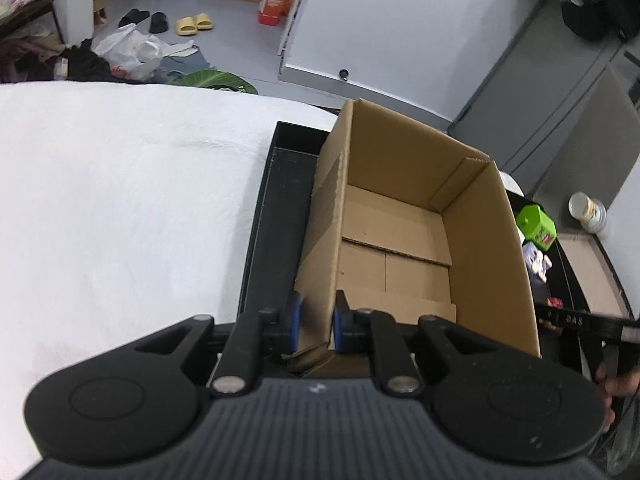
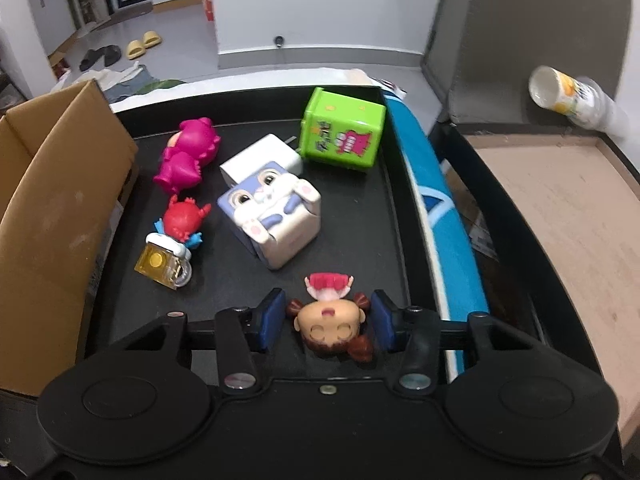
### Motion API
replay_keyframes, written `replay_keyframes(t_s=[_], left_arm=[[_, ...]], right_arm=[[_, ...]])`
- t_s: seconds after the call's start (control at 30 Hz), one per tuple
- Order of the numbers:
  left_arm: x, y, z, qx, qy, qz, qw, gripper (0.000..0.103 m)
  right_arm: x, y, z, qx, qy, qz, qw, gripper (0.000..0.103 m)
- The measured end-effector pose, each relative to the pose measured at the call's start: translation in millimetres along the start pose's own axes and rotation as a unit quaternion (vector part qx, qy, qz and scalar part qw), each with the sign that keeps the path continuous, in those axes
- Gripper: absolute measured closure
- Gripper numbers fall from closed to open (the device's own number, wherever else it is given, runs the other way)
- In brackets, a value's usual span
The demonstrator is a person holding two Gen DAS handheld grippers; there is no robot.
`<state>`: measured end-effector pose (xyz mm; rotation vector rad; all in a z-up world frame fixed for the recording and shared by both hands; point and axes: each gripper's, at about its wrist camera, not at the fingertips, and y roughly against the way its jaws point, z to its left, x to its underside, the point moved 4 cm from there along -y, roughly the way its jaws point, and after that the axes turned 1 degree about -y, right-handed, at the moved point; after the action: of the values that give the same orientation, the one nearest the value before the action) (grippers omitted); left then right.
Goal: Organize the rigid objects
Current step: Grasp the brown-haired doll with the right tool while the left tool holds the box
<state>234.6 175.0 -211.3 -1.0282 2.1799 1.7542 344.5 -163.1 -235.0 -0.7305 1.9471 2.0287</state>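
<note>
Our left gripper (image 1: pixel 316 324) clamps the cardboard box's (image 1: pixel 400 216) near wall, steadying it on the black tray (image 2: pixel 352 240). Our right gripper (image 2: pixel 328 316) straddles the doll figure (image 2: pixel 334 320) near the tray's front edge, pads not visibly pressing yet.

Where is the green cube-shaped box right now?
In the right wrist view the green box sits at the far right corner of the black tray, just beyond the white charger block and the bunny cube.
</note>
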Motion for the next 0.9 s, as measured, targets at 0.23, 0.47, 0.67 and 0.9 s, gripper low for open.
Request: replay_keyframes(t_s=[0.23, 0.47, 0.67, 0.9], left_arm=[[1.8, 1.1, -2.4, -0.013, 0.009, -0.013, 0.9998, 0.088], [5.1, 2.5, -1.9, -0.012, 0.008, -0.016, 0.9998, 0.088], [5.7, 3.1, -3.0, -0.012, 0.002, -0.017, 0.9998, 0.088], [6.4, 2.3, 0.0, -0.003, 0.005, -0.019, 0.9998, 0.088]], right_arm=[[4.7, 18.7, -0.9, 0.010, -0.008, 0.000, 1.000, 0.057], [3.7, 28.8, 14.5, 0.006, 0.009, -0.002, 1.000, 0.060], [-0.8, 38.3, 24.6, 0.008, 0.024, 0.014, 1.000, 0.094], [2.0, 36.9, 19.5, -0.010, -0.005, 0.028, 1.000, 0.074]])
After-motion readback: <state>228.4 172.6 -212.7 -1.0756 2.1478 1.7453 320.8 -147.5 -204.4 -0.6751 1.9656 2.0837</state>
